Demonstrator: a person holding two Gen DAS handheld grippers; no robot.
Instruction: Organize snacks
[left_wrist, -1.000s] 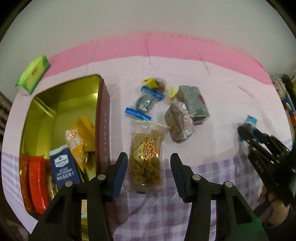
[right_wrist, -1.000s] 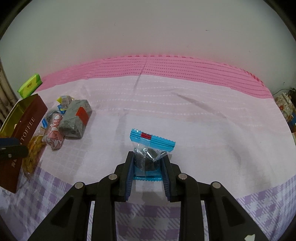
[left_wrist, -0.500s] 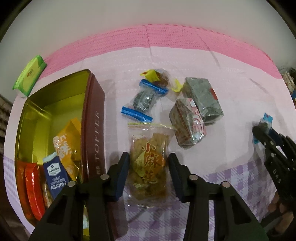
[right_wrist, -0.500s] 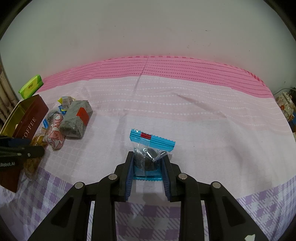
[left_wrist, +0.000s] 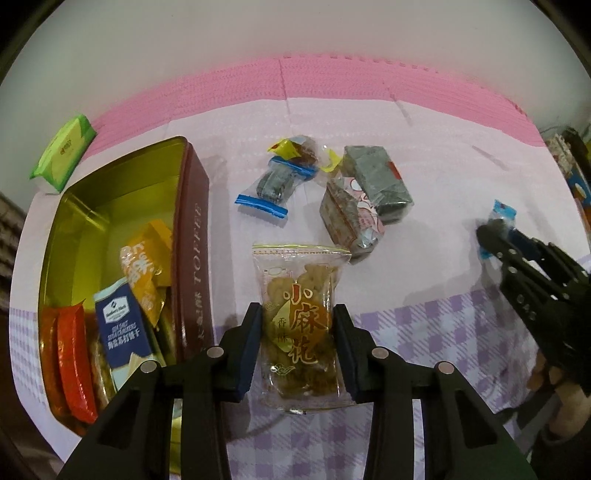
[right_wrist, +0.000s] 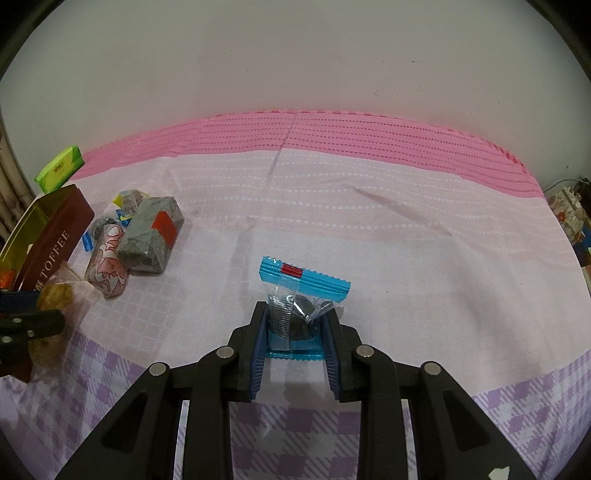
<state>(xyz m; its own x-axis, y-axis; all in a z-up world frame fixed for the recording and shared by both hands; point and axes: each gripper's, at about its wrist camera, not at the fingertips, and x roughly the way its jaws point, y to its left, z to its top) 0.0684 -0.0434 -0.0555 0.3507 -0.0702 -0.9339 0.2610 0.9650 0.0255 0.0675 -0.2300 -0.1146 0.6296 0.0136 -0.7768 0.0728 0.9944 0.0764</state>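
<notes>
Left gripper (left_wrist: 297, 334) jaws closing on clear pack of fried twists (left_wrist: 300, 325): a second ago spread wide either side, now pads touch both sides of pack. Pack lies flat on checked cloth (left_wrist: 424, 321), just beside maroon wall of toffee tin (left_wrist: 194, 236). Right gripper (right_wrist: 295, 334) jaws unchanged, pinching blue-ended candy wrapper (right_wrist: 300, 295), well apart from snack cluster. Grey pack (left_wrist: 380, 184) and pink-patterned pack (left_wrist: 347, 218) unmoved beyond fried twists.

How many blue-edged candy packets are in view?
2. One blue-edged packet sits between the right gripper's fingers; the other blue-edged packet lies on the cloth beside the tin. More may be hidden.
</notes>
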